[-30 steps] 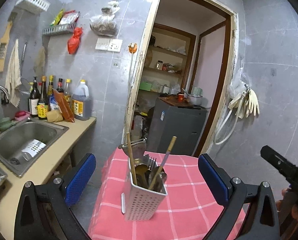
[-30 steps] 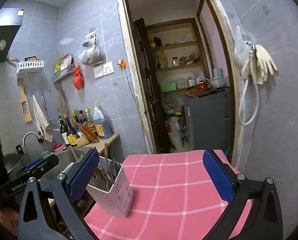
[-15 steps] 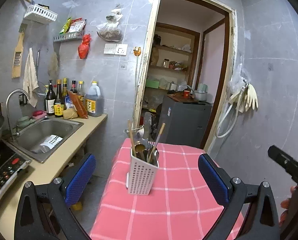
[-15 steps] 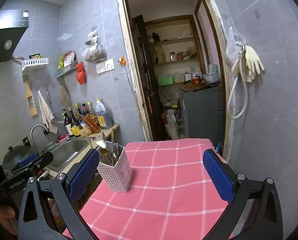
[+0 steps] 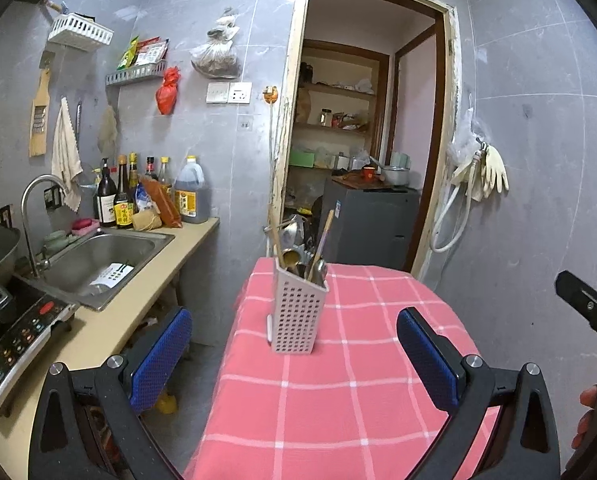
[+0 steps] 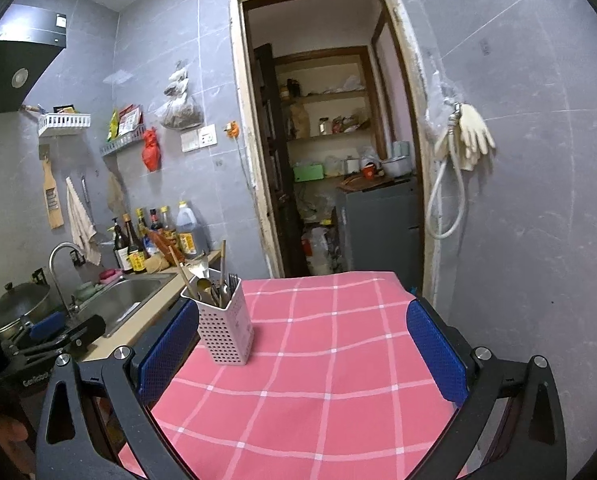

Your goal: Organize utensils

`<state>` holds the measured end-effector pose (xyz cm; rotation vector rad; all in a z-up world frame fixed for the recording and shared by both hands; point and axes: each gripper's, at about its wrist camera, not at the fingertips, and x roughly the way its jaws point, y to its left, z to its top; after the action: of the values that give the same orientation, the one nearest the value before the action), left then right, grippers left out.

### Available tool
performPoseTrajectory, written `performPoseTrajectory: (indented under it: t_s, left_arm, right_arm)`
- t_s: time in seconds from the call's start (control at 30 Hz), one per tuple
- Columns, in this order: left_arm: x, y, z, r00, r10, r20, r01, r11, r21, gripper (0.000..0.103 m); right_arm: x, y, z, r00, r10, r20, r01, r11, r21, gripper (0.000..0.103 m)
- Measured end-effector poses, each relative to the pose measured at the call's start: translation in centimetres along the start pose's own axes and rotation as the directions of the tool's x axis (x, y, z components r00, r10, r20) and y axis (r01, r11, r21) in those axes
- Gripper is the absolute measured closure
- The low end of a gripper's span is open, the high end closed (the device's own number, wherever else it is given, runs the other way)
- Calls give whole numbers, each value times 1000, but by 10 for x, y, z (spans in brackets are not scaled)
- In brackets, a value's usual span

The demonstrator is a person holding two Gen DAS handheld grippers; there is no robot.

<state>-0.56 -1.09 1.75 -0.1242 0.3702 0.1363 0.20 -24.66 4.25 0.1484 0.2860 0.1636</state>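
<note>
utensil holder (image 5: 298, 316) ahead, left claw (image 5: 294, 364) (gaping), seemingly apart

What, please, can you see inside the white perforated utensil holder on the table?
The utensil holder holds wooden chopsticks, a brass-coloured spoon, a steel spoon and a fork. Its walls hide their lower ends.

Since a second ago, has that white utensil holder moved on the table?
No. The utensil holder looks smaller, but it sits on the same spot near the left edge of the pink tablecloth; the left gripper has pulled back instead.
</note>
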Motion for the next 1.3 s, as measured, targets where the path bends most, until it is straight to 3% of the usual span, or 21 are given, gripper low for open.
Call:
performPoseTrajectory:
  t_s: [0.33,1.3]
  left_arm:
    - [-12,15,-13,1000,-9,2,9,1000,5,0]
    - [-15,16,-17,1000,-10,-6,10,1000,5,0]
  right_arm:
    - [-13,10,-17,997,-72,-16,72,997,-19,1]
    - [-12,12,-28,996,-65,-67,63,998,-25,1]
